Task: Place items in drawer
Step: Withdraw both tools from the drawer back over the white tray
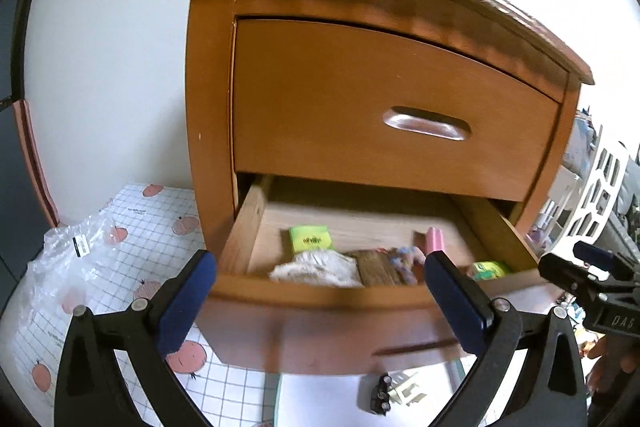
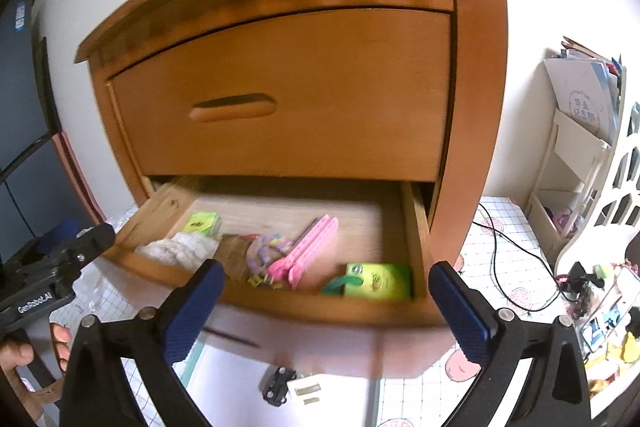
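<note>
Wooden nightstand filling the centre of both views, upper drawer closed, lower drawer pulled out across the lower middle. Inside that open drawer: a green packet at the back left, a white crumpled cloth in front of it, a brown pad just beside the cloth, a multicoloured beaded string next to the pad, a pink clip lying diagonally in the middle, and a green-and-yellow pouch at the front right corner. Left hand-held gripper at the bottom of the left wrist view, blue pads spread wide apart, nothing between them, just in front of the drawer's front edge. Right hand-held gripper likewise wide open and empty, framing the drawer front from below. On the floor under the drawer, a small black toy car touching a white box. Checked mat with pink fruit prints at lower left, crinkled clear plastic lying on it. White shelf rack with papers at the right edge of the right wrist view.
</note>
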A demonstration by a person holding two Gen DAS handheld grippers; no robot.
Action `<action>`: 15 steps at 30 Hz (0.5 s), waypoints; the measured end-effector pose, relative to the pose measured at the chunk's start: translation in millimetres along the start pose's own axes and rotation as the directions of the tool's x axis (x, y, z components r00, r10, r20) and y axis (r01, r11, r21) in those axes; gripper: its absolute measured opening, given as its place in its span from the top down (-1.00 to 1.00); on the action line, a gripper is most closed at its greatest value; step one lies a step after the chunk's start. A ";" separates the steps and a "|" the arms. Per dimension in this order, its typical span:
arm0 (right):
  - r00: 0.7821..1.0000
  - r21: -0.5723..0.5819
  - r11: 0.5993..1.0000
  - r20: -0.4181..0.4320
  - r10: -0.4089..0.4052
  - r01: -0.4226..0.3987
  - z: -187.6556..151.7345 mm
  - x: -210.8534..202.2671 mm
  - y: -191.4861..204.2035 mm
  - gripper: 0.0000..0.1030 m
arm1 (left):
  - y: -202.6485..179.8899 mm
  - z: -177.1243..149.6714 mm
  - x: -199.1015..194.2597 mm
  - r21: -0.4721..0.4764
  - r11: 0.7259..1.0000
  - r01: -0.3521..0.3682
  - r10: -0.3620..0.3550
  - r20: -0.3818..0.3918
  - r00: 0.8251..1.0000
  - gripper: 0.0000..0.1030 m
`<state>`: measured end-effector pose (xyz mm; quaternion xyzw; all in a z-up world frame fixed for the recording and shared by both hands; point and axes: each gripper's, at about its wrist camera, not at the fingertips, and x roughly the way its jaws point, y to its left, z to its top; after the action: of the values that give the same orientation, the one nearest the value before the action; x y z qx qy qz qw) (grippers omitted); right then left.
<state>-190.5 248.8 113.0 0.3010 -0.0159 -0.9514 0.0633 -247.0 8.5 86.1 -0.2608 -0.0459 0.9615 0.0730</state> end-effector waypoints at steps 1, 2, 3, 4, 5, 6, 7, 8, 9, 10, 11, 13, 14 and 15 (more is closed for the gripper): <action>1.000 0.002 1.000 0.007 0.010 -0.010 -6.6 -3.7 1.7 -1.00 | -0.5 -4.1 -4.1 -0.001 1.000 0.002 -0.002 0.009 1.000 -1.00; 1.000 0.006 1.000 0.009 0.023 -0.023 -16.5 -7.3 3.9 -1.00 | -0.9 -9.1 -8.7 -0.001 1.000 0.006 -0.006 0.020 1.000 -1.00; 0.999 0.010 0.999 0.010 0.033 -0.033 -22.7 -9.1 4.7 -1.00 | -1.6 -15.0 -12.8 0.000 1.000 0.009 -0.009 0.027 1.000 -1.00; 0.999 0.020 0.999 0.010 0.050 -0.050 -30.9 -10.5 5.5 -1.00 | -2.1 -20.1 -15.7 0.002 1.000 0.009 -0.009 0.030 1.000 -1.00; 0.998 0.036 0.997 0.005 0.065 -0.065 -41.4 -11.2 6.1 -1.00 | -3.0 -27.7 -18.5 0.005 1.000 0.010 -0.010 0.029 1.000 -1.00; 0.997 0.049 0.996 -0.002 0.071 -0.071 -48.9 -10.6 6.3 -1.00 | -3.6 -33.3 -19.7 0.008 1.000 0.018 -0.018 0.023 1.000 -1.00; 0.997 0.065 0.995 -0.015 0.078 -0.077 -58.1 -8.3 6.3 -1.00 | -4.2 -38.5 -20.7 0.010 1.000 0.024 -0.024 0.015 1.000 -1.00; 0.996 0.081 0.994 -0.034 0.082 -0.079 -68.7 -4.4 6.3 -1.00 | -4.7 -46.9 -20.3 0.008 0.999 0.034 -0.034 0.000 0.999 -1.00; 0.996 0.092 0.993 -0.053 0.079 -0.074 -77.7 -0.2 6.4 -1.00 | -4.7 -52.2 -19.3 0.006 0.999 0.044 -0.044 -0.013 0.999 -1.00; 0.995 0.097 0.993 -0.068 0.074 -0.067 -84.6 4.2 6.3 -1.00 | -4.6 -58.4 -17.5 0.002 0.999 0.052 -0.052 -0.030 0.998 -1.00; 0.994 0.101 0.993 -0.091 0.068 -0.058 -93.4 9.8 6.7 -1.00 | -4.0 -67.2 -13.2 -0.004 0.998 0.067 -0.067 -0.061 0.996 -1.00; 0.990 0.108 0.993 -0.128 0.055 -0.041 -111.0 19.9 6.7 -1.00 | -3.6 -79.5 -7.5 -0.011 0.998 0.068 -0.069 -0.093 0.993 -1.00; 0.989 0.108 0.994 -0.141 0.047 -0.032 -118.8 24.2 6.8 -1.00 | -2.7 -88.6 -3.8 -0.019 0.998 0.061 -0.062 -0.112 0.992 -1.00; 0.988 0.109 0.994 -0.151 0.041 -0.024 -126.0 25.5 6.2 -1.00 | -2.2 -94.8 -1.3 -0.025 0.998 0.057 -0.060 -0.124 0.990 -1.00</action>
<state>-138.0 240.3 -4.2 0.3760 -0.0669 -0.9220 0.0637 -197.5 15.3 5.6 -0.3196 -0.0590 0.9403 0.1012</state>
